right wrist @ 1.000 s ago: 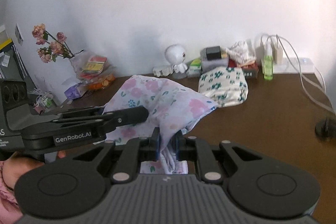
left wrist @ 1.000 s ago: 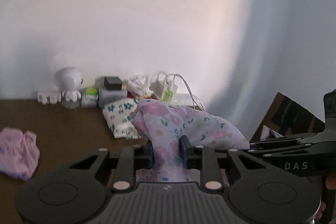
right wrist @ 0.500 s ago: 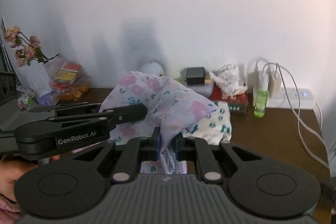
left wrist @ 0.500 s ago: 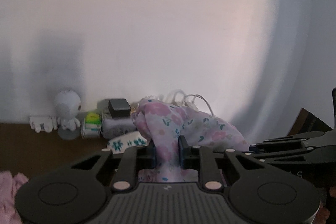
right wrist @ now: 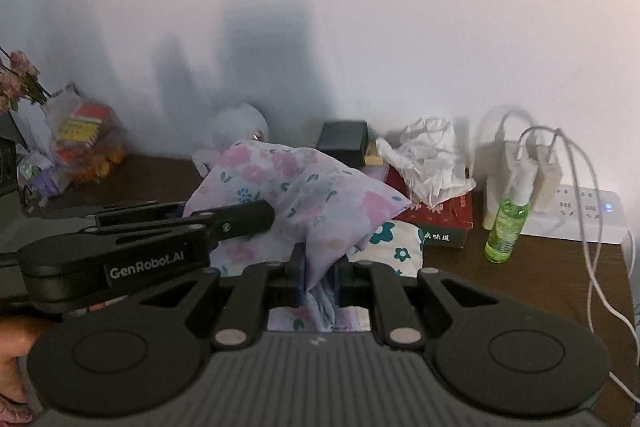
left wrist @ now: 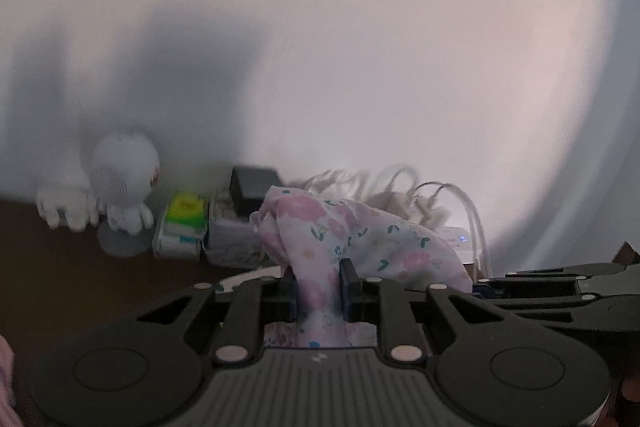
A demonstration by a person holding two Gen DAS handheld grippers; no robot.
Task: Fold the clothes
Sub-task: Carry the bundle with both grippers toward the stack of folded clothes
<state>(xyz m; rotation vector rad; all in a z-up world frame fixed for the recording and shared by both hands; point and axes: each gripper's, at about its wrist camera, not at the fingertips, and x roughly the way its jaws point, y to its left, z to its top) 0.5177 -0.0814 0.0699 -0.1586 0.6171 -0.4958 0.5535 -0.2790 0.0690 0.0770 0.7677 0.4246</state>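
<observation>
**Floral cloth pinched in both claws, above desk**

Left wrist: left claw clenched on floral garment; bunches ahead. Soft, light, limp.

Right wrist: right claw clenched on same cloth; left claw alongside. Best gripped at edges, corners.

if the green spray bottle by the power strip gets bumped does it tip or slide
The green spray bottle is tall and narrow on a small base, so it probably tips rather than slides. It looks like light plastic, so a nudge may topple it. Once down, its round body could roll on the table.
</observation>
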